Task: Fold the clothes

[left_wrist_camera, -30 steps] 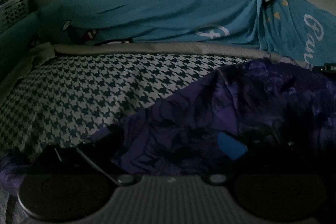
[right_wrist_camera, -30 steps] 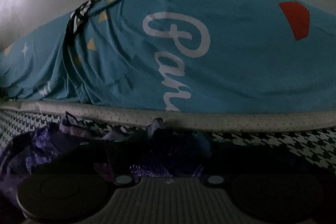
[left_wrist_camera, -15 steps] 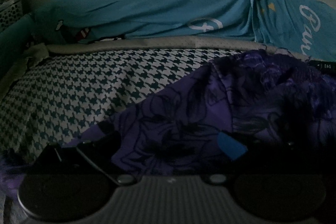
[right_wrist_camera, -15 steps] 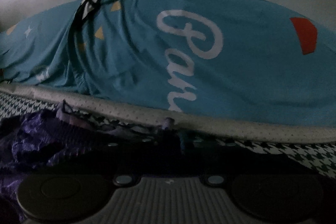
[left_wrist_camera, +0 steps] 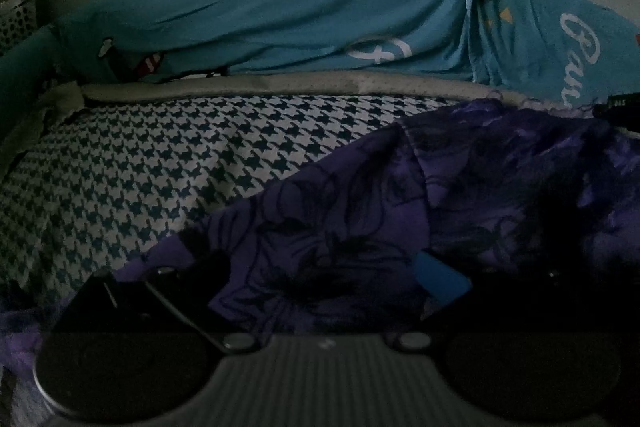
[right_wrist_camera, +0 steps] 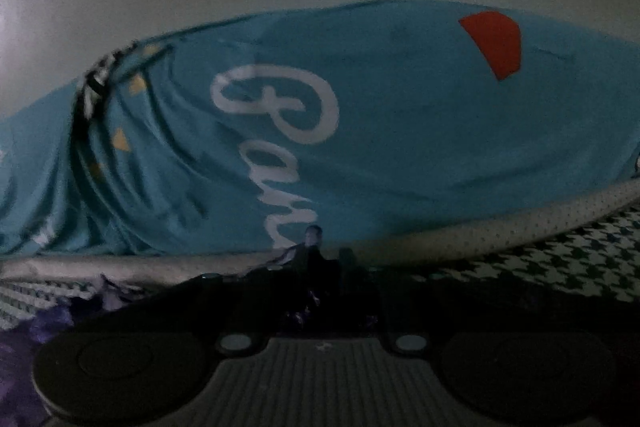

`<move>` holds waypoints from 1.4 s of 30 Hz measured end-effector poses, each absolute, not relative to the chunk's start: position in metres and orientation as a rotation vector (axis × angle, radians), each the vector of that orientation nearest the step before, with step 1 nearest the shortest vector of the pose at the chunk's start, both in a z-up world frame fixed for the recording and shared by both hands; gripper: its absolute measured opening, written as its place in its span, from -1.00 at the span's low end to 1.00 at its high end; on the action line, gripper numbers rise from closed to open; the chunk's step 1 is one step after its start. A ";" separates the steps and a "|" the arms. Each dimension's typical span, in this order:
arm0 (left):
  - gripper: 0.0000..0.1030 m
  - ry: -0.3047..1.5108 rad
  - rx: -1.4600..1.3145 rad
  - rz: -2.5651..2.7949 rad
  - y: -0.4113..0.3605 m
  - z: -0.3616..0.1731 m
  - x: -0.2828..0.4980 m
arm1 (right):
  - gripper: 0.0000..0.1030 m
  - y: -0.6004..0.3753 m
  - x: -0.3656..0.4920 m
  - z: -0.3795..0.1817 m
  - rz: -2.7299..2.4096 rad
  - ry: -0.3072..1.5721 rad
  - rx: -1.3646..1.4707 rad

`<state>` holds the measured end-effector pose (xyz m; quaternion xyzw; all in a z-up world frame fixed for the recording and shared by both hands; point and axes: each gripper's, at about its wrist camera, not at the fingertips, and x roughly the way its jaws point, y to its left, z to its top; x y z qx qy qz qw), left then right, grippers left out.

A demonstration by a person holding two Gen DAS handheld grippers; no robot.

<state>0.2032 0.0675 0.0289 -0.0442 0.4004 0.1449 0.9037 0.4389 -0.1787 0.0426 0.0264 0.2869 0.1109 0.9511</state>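
- Far left in the left wrist view: a perforated basket [left_wrist_camera: 16,15] against the wall, dim and partly cut off.
- Across the back, a teal cover [left_wrist_camera: 304,23] with a white star and script lettering is draped over a long mound; a grey mattress edge [left_wrist_camera: 280,83] runs beneath it.
- The houndstooth sheet [left_wrist_camera: 152,163] fills the left and middle of the bed.
- The purple floral garment [left_wrist_camera: 400,211] lies rumpled on that sheet, spreading from centre to right.
- The left gripper [left_wrist_camera: 320,291] sits low with purple cloth bunched between its dark fingers; too murky to say if they pinch it.
- In the right wrist view, the right gripper [right_wrist_camera: 320,291] has its jaws narrow and opening, a scrap of garment fabric between them at the mattress edge, the grip itself lost in shadow.
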 end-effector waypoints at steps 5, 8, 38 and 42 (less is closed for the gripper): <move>0.99 0.823 -0.117 0.291 0.069 0.033 0.200 | -0.40 -0.173 0.425 0.066 0.258 0.588 0.011; 0.99 0.817 -0.123 0.286 0.067 0.036 0.198 | -0.35 -0.171 0.406 0.081 0.281 0.598 0.002; 0.99 0.790 0.016 0.247 0.041 0.040 0.169 | -0.13 -0.213 0.248 0.088 0.366 0.785 -0.066; 0.99 0.788 0.007 0.240 0.043 0.042 0.162 | -0.13 -0.219 0.234 0.090 0.369 0.780 -0.033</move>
